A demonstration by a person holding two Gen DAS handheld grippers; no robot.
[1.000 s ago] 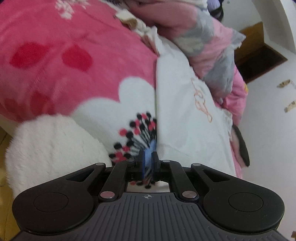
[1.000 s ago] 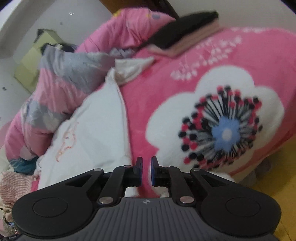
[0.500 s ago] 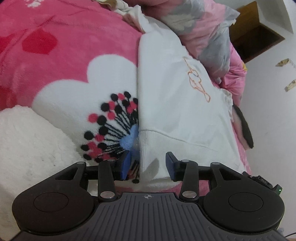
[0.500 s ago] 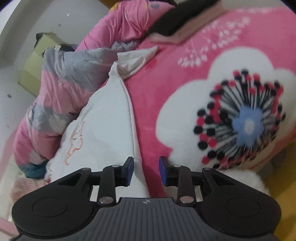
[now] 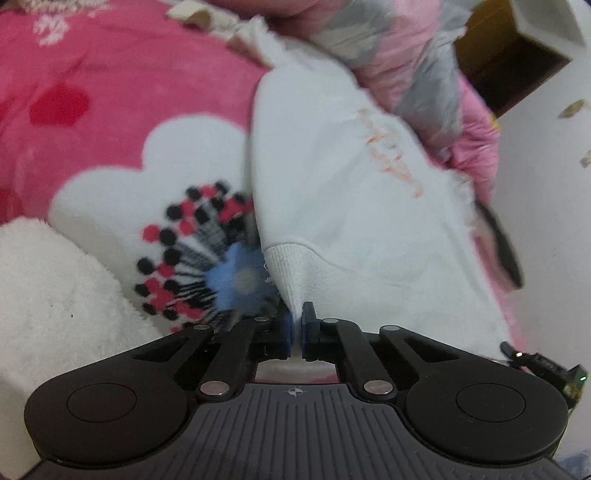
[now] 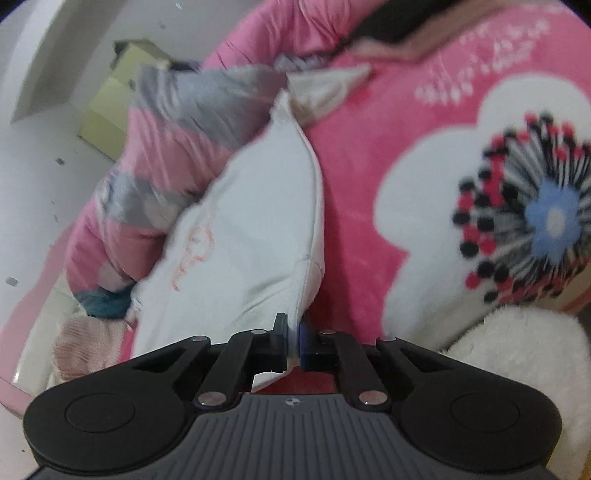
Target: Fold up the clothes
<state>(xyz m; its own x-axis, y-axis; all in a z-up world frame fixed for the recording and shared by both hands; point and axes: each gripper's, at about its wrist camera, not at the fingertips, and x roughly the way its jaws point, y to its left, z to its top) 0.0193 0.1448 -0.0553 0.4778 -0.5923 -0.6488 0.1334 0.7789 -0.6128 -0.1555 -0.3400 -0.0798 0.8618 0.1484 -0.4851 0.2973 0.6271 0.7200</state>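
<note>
A white sweatshirt [image 5: 343, 192] with orange stitched lettering lies folded lengthwise on a pink flowered blanket [image 5: 122, 110]. My left gripper [image 5: 294, 325] is shut on the ribbed hem corner of the sweatshirt, which is pulled into a point between the blue pads. In the right wrist view the same white sweatshirt [image 6: 251, 236] stretches away from me, and my right gripper [image 6: 293, 338] is shut on its near corner by a seam.
A rumpled pink and grey quilt [image 6: 166, 155] is heaped along the far side of the sweatshirt. A fluffy white cushion [image 5: 55, 295] sits near the bed's edge. Dark and pink folded clothes [image 6: 391, 33] lie further up the blanket. A wooden cabinet [image 5: 506, 62] stands by the wall.
Both grippers stood open half a second ago with the sweatshirt's edge between their fingers; now both have shut on it. The left one has shifted sideways and the hem is lifted.
</note>
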